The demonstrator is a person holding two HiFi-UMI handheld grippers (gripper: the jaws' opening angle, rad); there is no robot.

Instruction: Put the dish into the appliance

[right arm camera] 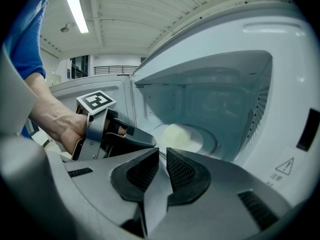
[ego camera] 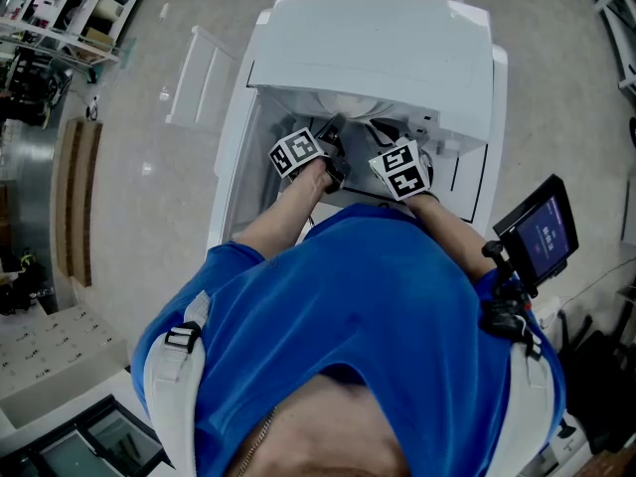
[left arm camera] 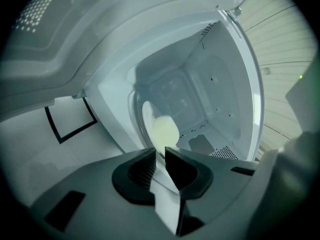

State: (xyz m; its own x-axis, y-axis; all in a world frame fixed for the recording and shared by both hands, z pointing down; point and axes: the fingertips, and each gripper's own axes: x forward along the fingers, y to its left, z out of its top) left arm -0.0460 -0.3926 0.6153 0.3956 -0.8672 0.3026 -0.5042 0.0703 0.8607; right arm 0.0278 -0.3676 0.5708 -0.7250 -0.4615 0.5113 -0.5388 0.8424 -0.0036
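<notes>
Both grippers at the mouth of the open microwave, dish already inside.

Left gripper: fingers a narrow slit apart, nothing pinched between them; tips at the front lip of the microwave's cavity. Right gripper: the same narrow slit, empty, just outside the cavity and beside the left gripper. Dish, pale and round, lies on the turntable on the cavity floor, just past the left tips and not touching them; farther in from the right tips. Door stands open at the microwave's left.
</notes>
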